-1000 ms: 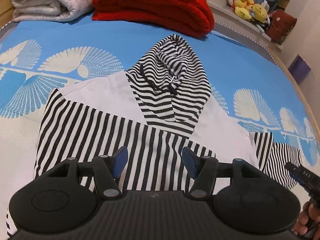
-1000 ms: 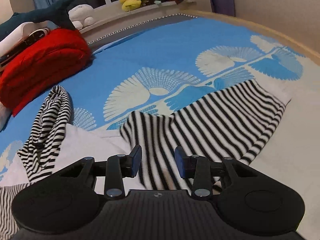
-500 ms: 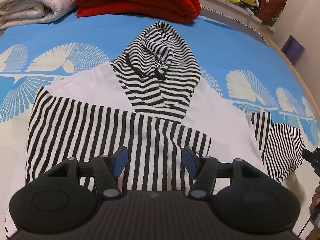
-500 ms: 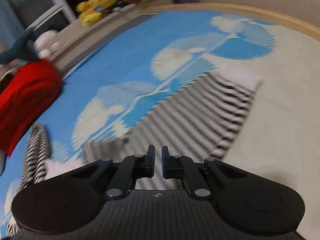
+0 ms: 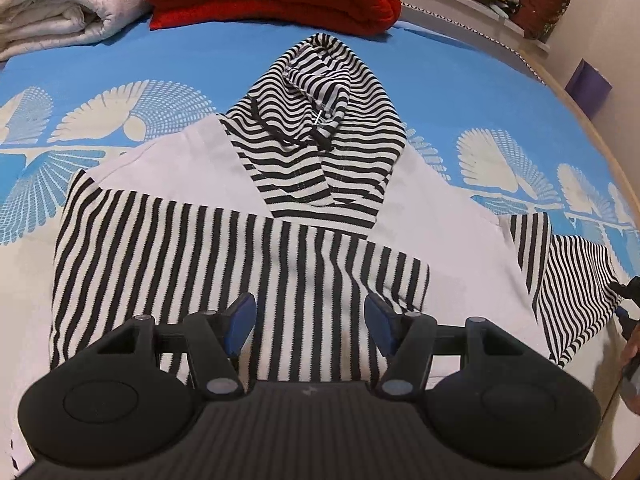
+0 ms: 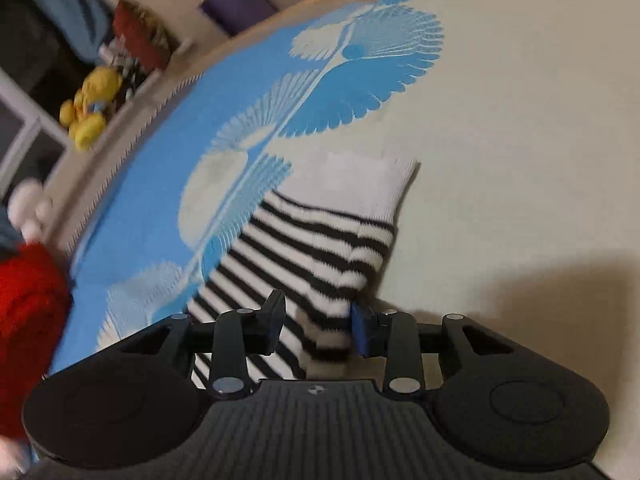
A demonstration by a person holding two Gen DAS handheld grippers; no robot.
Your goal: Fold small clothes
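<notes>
Since a second ago the right gripper (image 6: pixel 318 326) has swung out to the black-and-white striped knit hoodie's (image 5: pixel 280 216) outstretched sleeve (image 6: pixel 320 240) on the blue-and-cream bedspread (image 5: pixel 120 64); its fingers have just been reopening, narrowly straddling the sleeve's edge, probably to fold it inward; left gripper (image 5: pixel 310 318) hovers wide and empty above the already folded sleeve.

Blur and cut-offs, both wrist views

Right view's smeared: I can't tell whether the right gripper (image 6: pixel 318 330) presses the striped sleeve (image 6: pixel 320 248) between its jaws. My left gripper (image 5: pixel 310 322) body hides the hoodie (image 5: pixel 256 264) hem.
</notes>
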